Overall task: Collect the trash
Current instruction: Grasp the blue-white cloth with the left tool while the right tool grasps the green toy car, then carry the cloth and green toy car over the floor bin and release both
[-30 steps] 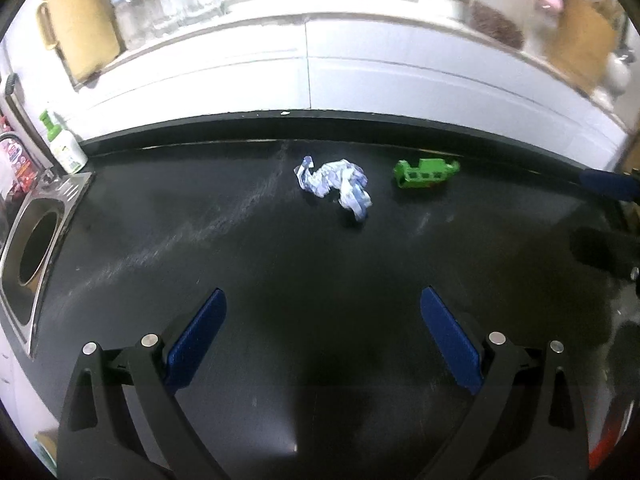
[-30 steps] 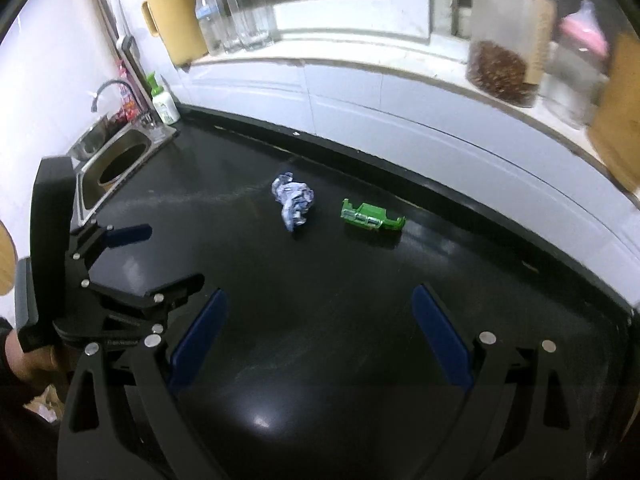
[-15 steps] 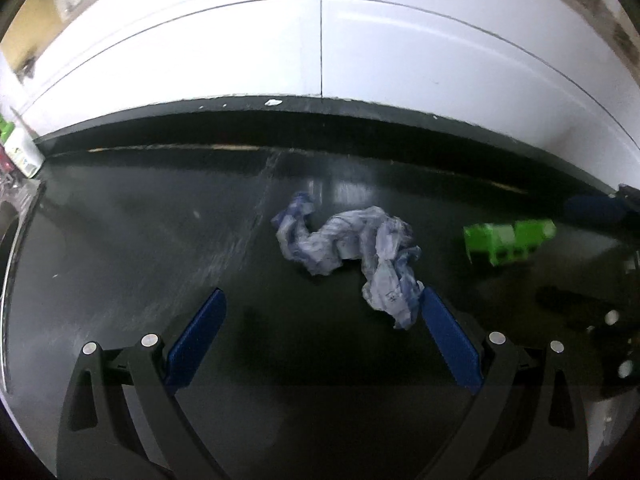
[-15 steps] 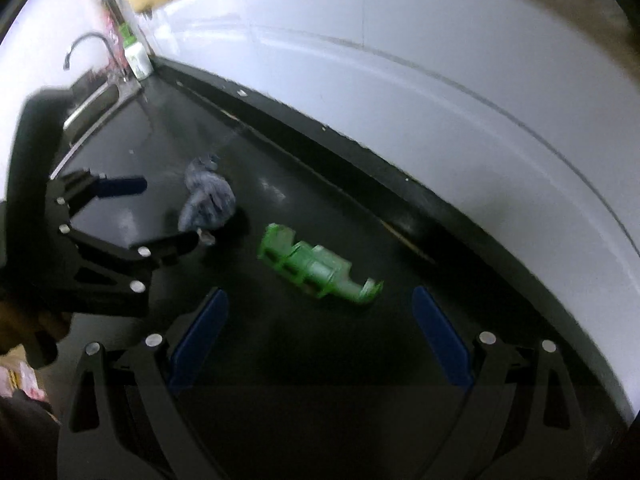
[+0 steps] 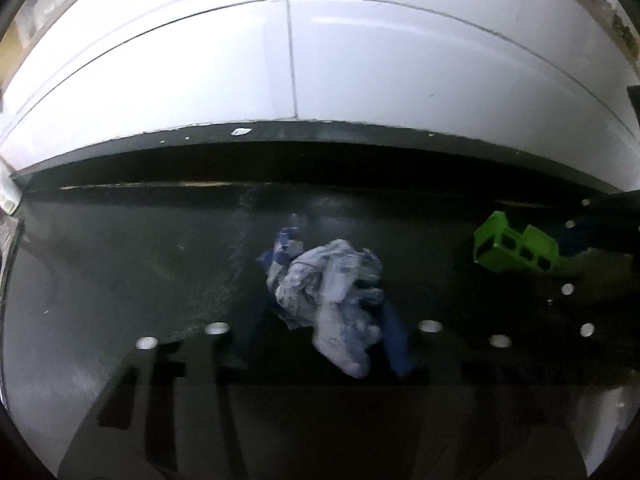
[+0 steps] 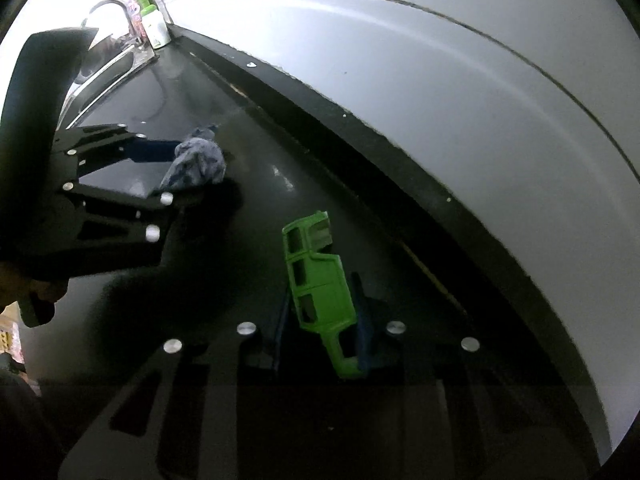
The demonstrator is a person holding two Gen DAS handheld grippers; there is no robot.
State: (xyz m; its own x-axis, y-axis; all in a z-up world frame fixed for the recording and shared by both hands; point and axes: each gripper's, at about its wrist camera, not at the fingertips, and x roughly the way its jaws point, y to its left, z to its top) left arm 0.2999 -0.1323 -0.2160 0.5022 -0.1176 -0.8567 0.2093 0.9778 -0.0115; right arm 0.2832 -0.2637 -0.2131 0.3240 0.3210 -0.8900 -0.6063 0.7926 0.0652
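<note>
A crumpled blue-and-white wrapper lies on the black countertop. My left gripper has closed around it, its blue pads pressed against both sides. The wrapper also shows in the right wrist view, between the left gripper's fingers. A green plastic piece lies on the counter. My right gripper is shut on it, pads on both sides. The green piece also shows at the right of the left wrist view.
A white tiled wall rises behind the counter's raised black back edge. A steel sink with a tap and a green-capped soap bottle stands far left along the counter.
Both grippers moved forward and down onto the counter. The left one closed on the wrapper and the right one closed on the green piece; both were open before.
</note>
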